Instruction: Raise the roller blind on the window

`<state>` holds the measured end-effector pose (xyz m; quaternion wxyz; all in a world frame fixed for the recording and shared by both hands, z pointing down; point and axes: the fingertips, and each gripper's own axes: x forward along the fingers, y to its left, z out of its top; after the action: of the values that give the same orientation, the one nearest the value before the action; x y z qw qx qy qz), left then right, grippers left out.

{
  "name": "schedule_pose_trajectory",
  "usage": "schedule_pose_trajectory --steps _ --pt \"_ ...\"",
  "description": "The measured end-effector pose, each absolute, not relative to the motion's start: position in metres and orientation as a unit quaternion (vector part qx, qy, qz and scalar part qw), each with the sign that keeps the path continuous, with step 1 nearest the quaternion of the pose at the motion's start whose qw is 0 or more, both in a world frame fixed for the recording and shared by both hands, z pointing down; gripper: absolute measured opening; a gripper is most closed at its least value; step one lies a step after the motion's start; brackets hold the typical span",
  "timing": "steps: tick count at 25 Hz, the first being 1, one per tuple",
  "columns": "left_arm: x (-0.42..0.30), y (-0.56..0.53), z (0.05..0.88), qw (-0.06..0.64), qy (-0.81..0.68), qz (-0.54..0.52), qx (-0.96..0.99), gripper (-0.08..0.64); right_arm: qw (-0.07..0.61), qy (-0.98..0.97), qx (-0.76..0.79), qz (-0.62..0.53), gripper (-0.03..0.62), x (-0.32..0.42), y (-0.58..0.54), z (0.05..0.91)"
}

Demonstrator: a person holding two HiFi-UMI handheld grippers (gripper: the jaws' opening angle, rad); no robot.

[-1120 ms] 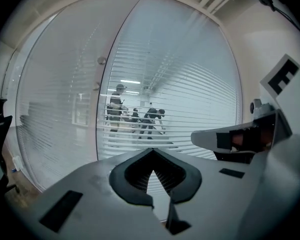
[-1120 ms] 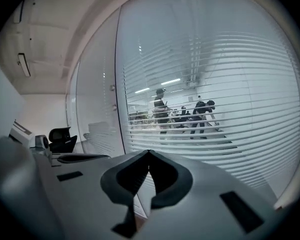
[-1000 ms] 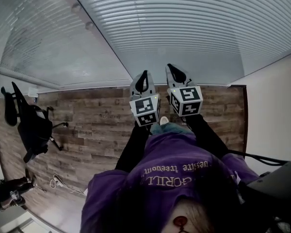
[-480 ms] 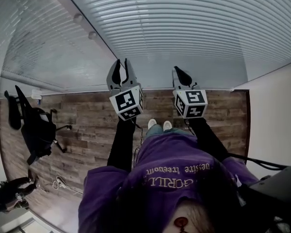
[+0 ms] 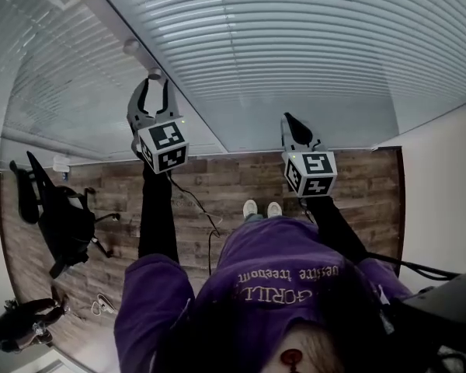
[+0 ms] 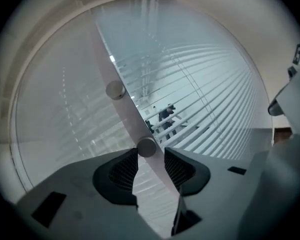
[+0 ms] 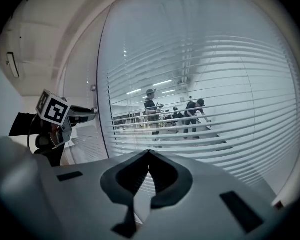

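Two hand-held grippers (image 5: pixel 154 84) (image 5: pixel 286 118) — two round knobs (image 5: pixel 130 47) (image 5: pixel 154 74)

The blind (image 5: pixel 295 45) runs out past the upper edge of the head view. The left gripper (image 6: pixel 150 156) has just been opening its jaws. A small round knob (image 6: pixel 146 145) on the window post (image 6: pixel 121 109) shows at their tips, but whether it is between them or beyond them I cannot tell. People (image 7: pixel 151 109) behind the slats are half covered and too small to make out. A dark thing (image 5: pixel 19 329) at the lower left of the head view is cut off.
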<state>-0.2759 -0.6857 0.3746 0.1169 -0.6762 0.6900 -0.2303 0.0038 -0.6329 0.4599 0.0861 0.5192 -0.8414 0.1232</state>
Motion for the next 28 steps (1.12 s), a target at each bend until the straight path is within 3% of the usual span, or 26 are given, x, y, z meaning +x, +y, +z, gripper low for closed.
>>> schedule_pose_trajectory --steps 6,17,28 --pt "-0.276 -0.686 0.372 0.180 0.661 -0.326 -0.652 0.141 0.087 -0.841 0.521 0.120 -0.003 -0.002 -0.635 0.455" --pt "-0.278 -0.700 0.355 0.238 0.665 -0.349 -0.616 0.136 0.094 -0.836 0.528 0.119 -0.003 -0.005 -0.634 0.453" --pt "-0.280 -0.700 0.353 0.089 0.704 -0.221 -0.669 0.124 0.094 -0.831 0.536 0.118 -0.003 0.004 -0.630 0.452"
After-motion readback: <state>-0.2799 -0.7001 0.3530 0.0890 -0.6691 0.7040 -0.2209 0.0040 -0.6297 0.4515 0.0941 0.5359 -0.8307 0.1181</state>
